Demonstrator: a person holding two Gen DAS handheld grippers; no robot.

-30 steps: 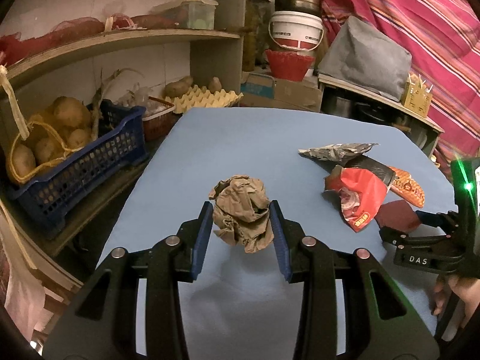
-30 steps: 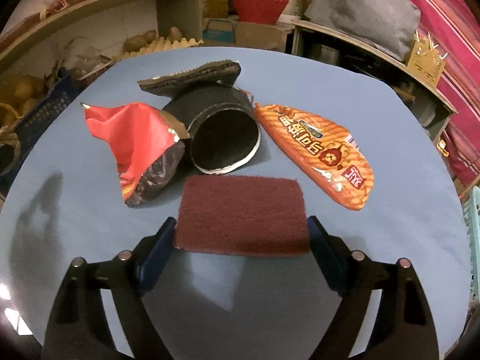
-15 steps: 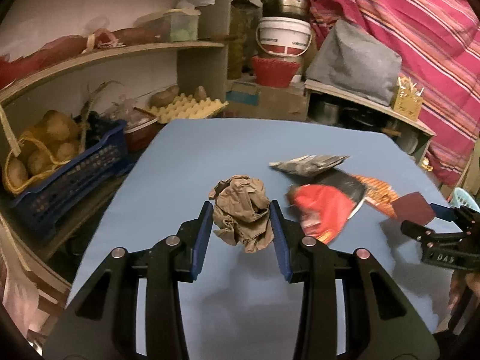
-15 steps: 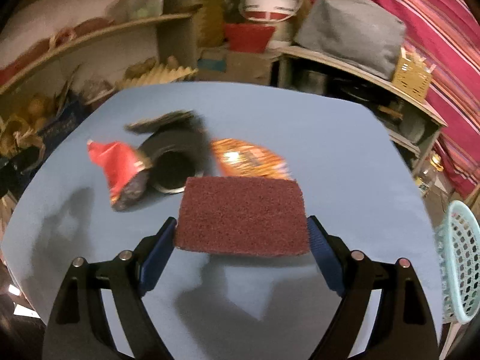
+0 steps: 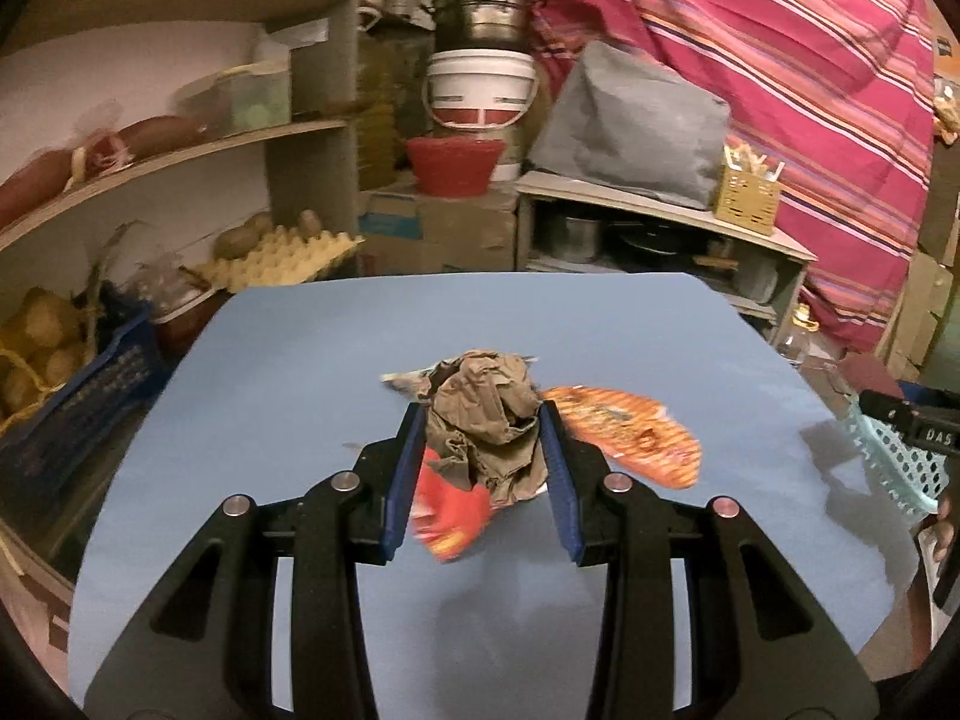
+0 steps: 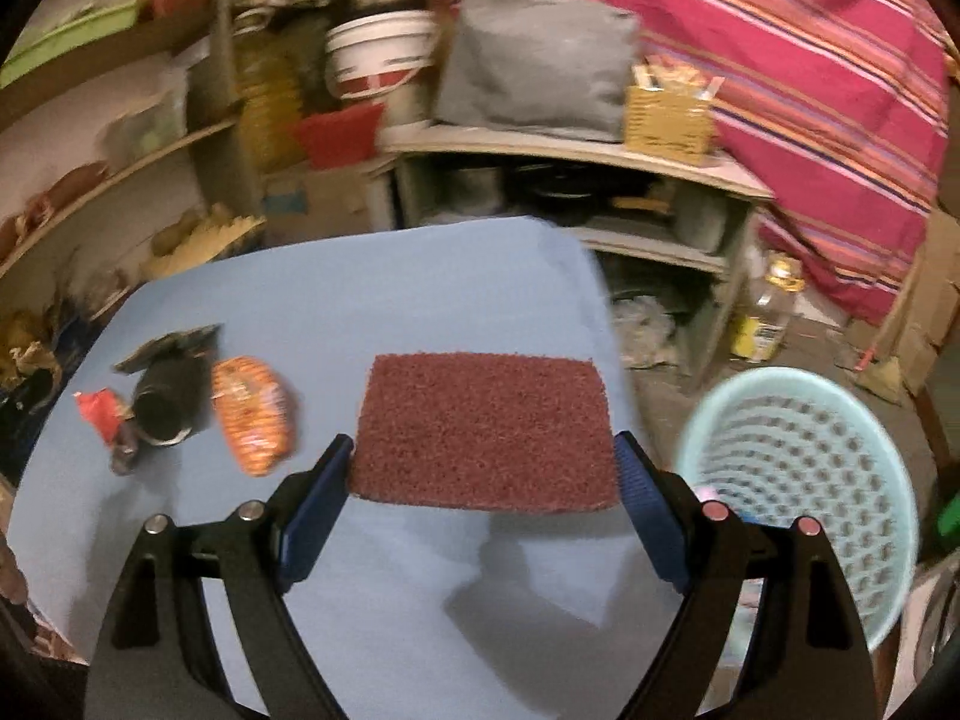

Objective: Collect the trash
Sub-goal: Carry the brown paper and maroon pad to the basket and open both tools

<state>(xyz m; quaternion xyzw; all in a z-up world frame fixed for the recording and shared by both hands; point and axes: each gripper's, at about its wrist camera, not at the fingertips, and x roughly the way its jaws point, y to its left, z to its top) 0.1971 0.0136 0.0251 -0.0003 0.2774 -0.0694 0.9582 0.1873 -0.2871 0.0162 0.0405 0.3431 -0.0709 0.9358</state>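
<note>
right gripper (image 6: 483, 474) pinches the scouring pad (image 6: 485, 429) by its edges, beside the basket (image 6: 798, 480); left gripper (image 5: 483, 456) squeezes the paper wad (image 5: 486, 426) over the table (image 5: 300, 360); I'd center over the rim before letting go

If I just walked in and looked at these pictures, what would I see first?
First you'd spot the dark red scrubbing pad clamped flat in the right hand-held gripper, held above the blue table, with a pale turquoise basket on the floor to its right. In the other view, the left hand-held gripper squeezes a crumpled brown paper ball, with an orange snack wrapper lying on the table behind it.
</note>
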